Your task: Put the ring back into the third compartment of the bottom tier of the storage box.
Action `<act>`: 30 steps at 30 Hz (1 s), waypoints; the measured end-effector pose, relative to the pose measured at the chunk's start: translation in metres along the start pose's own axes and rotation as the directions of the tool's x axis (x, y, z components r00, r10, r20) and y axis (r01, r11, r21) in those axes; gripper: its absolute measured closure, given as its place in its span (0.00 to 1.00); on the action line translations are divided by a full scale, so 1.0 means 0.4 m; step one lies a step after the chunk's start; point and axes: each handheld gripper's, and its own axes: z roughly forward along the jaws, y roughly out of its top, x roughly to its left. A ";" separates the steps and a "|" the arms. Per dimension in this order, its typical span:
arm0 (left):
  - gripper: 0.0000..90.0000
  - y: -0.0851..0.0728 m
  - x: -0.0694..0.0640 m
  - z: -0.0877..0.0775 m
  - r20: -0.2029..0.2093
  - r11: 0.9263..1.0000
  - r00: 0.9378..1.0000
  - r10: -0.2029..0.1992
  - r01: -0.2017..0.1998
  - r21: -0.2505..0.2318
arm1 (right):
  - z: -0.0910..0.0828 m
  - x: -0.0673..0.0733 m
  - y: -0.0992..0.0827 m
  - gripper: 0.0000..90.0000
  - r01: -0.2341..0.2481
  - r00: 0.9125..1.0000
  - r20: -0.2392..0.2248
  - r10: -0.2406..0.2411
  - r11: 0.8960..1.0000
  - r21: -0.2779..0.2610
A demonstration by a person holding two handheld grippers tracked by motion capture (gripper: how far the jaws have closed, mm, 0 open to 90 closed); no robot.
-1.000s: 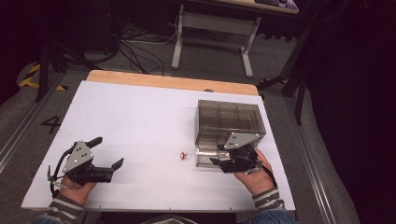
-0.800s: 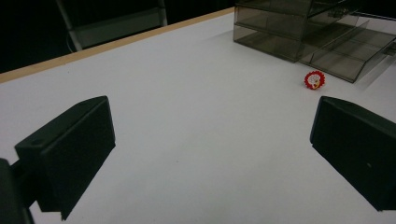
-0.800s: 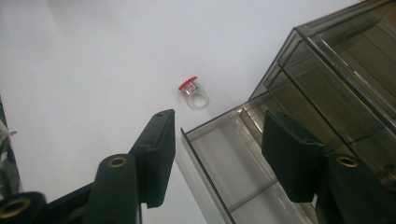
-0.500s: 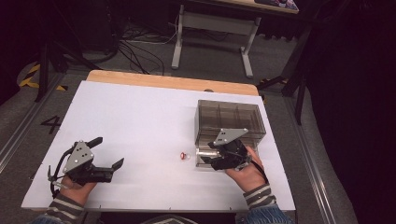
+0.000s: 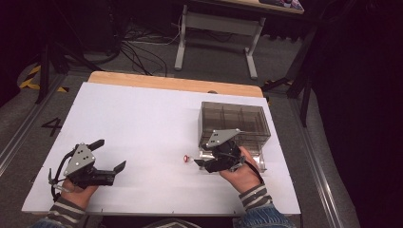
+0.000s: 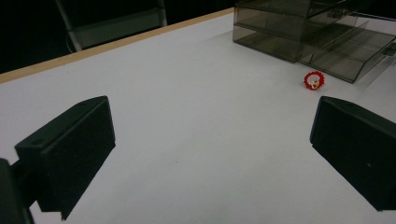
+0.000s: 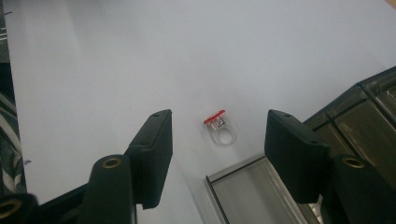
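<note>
A small clear ring with a red flower top (image 5: pixel 186 158) lies on the white table (image 5: pixel 142 118), just left of a smoky plastic drawer box (image 5: pixel 235 121). The box's bottom drawer (image 7: pixel 252 196) is pulled out. My right gripper (image 5: pixel 199 156) is open, low over the table, jaws pointing left at the ring. In the right gripper view the ring (image 7: pixel 219 126) lies on the table between and just beyond the two jaw tips of the gripper (image 7: pixel 219 115), untouched. My left gripper (image 5: pixel 108 154) rests open at the near left, holding nothing. From there the ring (image 6: pixel 314 80) and the box (image 6: pixel 289 23) lie far ahead.
The box stands at the table's right side near the right edge. A wooden strip (image 5: pixel 176 83) borders the far edge. Beyond it are a desk frame (image 5: pixel 214 28) and floor cables (image 5: pixel 138 52). Striped sleeves (image 5: pixel 256 197) come in at the near edge.
My right gripper has swung left from the drawer front toward the ring, jaws now bracketing it. The left gripper has stayed put.
</note>
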 end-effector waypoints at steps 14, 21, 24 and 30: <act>0.01 0.000 0.000 0.002 0.000 1.000 1.000 0.001 -0.001 0.000 | 0.041 -0.004 0.022 0.47 0.007 1.000 -0.016 -0.006 1.000 0.019; 0.01 0.000 0.001 0.001 0.001 1.000 1.000 0.001 -0.001 -0.003 | 0.064 -0.004 0.033 0.47 0.004 1.000 -0.017 -0.003 1.000 0.025; 0.01 0.000 0.002 0.001 0.001 1.000 1.000 0.000 0.000 -0.003 | 0.072 -0.006 0.037 0.47 0.000 1.000 -0.022 0.001 1.000 0.023; 0.01 0.000 0.002 0.001 0.002 1.000 1.000 -0.001 0.001 -0.004 | 0.086 -0.008 0.038 0.47 -0.001 1.000 -0.018 0.002 0.999 0.036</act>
